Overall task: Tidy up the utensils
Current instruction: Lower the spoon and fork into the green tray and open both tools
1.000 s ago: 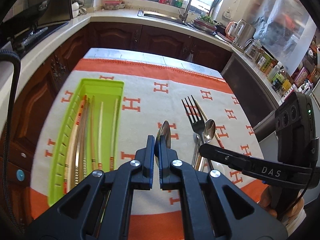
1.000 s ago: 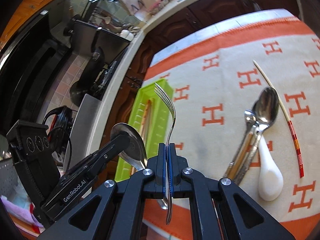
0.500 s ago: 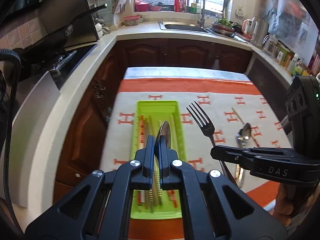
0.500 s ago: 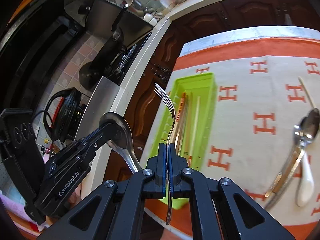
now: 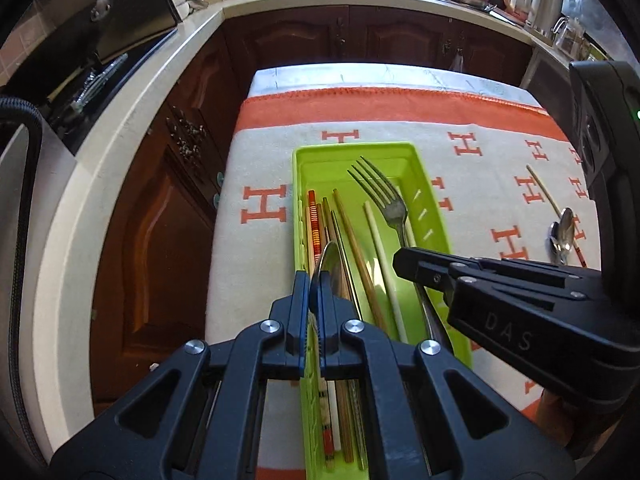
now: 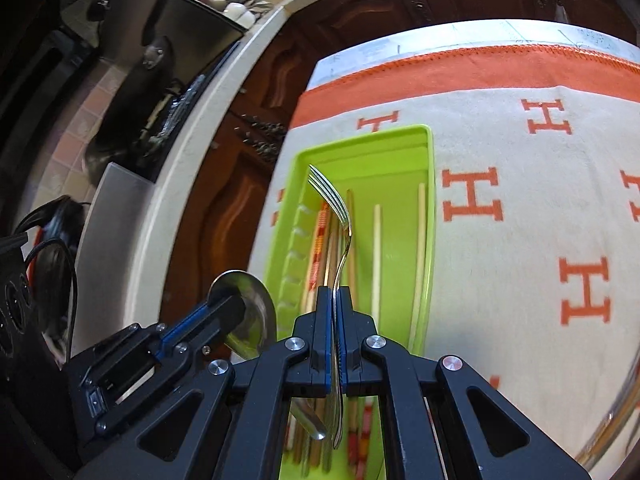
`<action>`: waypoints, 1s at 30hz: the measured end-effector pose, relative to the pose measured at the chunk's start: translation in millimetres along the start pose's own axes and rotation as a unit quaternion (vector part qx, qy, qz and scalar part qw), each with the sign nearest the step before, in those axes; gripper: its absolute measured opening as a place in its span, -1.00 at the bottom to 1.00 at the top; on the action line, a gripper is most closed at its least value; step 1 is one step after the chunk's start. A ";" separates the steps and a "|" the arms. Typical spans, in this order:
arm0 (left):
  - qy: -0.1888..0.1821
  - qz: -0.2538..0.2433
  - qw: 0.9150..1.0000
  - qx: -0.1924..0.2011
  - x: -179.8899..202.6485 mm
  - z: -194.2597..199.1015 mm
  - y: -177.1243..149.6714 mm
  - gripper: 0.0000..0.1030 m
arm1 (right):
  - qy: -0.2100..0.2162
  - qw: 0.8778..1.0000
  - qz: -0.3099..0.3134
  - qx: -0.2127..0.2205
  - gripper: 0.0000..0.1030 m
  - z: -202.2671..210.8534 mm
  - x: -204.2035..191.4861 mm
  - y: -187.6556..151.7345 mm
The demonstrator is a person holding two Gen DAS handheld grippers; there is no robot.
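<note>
A steel fork [image 5: 386,204] hangs tines toward 12 o'clock over the green tray [image 5: 436,216] of chopsticks [image 5: 352,236]; a steel spoon [image 6: 250,312] hangs at its 9 o'clock.

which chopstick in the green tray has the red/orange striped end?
The chopstick along the tray's left wall, beside the left gripper. Its far end is banded red-orange; the others are plain wood or pale.

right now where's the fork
The fork is clamped in the right gripper, held above the green tray with its tines over the chopsticks, just right of the spoon in the left gripper.
</note>
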State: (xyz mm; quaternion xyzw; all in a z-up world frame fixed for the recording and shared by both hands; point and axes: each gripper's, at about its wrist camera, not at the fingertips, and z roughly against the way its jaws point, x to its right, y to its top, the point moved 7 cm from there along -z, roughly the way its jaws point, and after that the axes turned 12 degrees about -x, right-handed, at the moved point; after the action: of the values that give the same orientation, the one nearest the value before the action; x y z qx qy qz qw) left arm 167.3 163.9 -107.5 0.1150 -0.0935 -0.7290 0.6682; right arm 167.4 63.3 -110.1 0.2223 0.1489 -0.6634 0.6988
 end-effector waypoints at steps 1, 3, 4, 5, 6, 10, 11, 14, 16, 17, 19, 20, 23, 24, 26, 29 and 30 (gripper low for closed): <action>-0.006 0.002 1.000 -0.003 1.2 -6.6 3.8 -0.97 | -0.005 1.000 0.000 -0.001 -0.94 -4.2 1.0 4.2; -0.017 0.010 1.000 -0.004 2.4 -14.4 11.8 -0.97 | -0.015 1.000 0.003 0.001 -0.93 -8.9 4.1 11.7; -0.022 0.013 1.000 -0.003 4.5 -17.8 15.8 -0.97 | -0.018 1.000 0.004 -0.001 -0.92 -11.0 6.7 14.3; -0.030 0.014 0.999 -0.003 4.2 -21.1 20.0 -0.96 | -0.019 1.000 0.004 -0.002 -0.88 -14.1 9.9 17.9; -0.035 0.016 0.999 -0.003 5.6 -23.4 23.3 -0.96 | -0.017 1.000 0.006 -0.002 -0.83 -16.1 12.2 20.3; -0.038 0.024 0.999 -0.007 7.2 -28.3 30.9 -0.94 | -0.018 1.000 0.019 0.007 -0.72 -17.3 10.6 25.6; -0.036 0.024 0.999 -0.005 7.3 -28.5 31.7 -0.94 | -0.017 1.000 0.022 0.007 -0.72 -17.0 10.4 26.9; -0.036 0.023 0.999 0.000 8.0 -24.6 30.8 -0.94 | -0.009 1.000 0.028 0.007 -0.69 -12.3 9.3 24.4; -0.032 0.025 0.999 0.007 9.3 -19.3 29.4 -0.94 | -0.008 0.999 0.034 0.011 -0.64 -6.7 7.6 21.7; -0.031 0.026 0.999 0.011 9.3 -16.2 28.6 -0.94 | -0.007 0.999 0.037 0.013 -0.61 -3.0 7.4 19.7; -0.028 0.027 0.999 0.019 10.9 -9.1 27.0 -0.94 | -0.007 0.999 0.046 0.019 -0.57 5.3 6.3 14.8; -0.027 0.029 0.999 0.025 12.3 -5.0 25.9 -0.94 | -0.010 0.998 0.053 0.026 -0.53 11.0 5.6 12.2; -0.014 0.035 0.999 0.038 14.3 6.0 21.9 -0.94 | -0.012 0.997 0.067 0.042 -0.39 27.1 3.7 2.0; -0.010 0.037 0.998 0.042 15.1 9.1 20.1 -0.94 | -0.012 0.996 0.069 0.046 -0.32 31.2 3.7 -0.9; -0.008 0.039 0.998 0.045 18.3 14.6 16.5 -0.94 | -0.011 0.995 0.074 0.060 -0.28 43.7 5.5 -8.4; -0.006 0.032 0.998 0.049 28.0 22.8 10.0 -0.94 | -0.010 0.993 0.085 0.076 -0.28 59.9 8.0 -20.9; -0.004 0.028 0.998 0.052 31.4 25.6 7.8 -0.94 | -0.011 0.993 0.088 0.080 -0.28 64.6 8.1 -24.7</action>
State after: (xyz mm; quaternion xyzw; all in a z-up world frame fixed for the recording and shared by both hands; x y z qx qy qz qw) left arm 164.7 131.5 -82.2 0.1440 -0.1373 -0.7049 0.6809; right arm 137.8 23.1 -61.6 0.2824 0.0671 -0.6112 0.7363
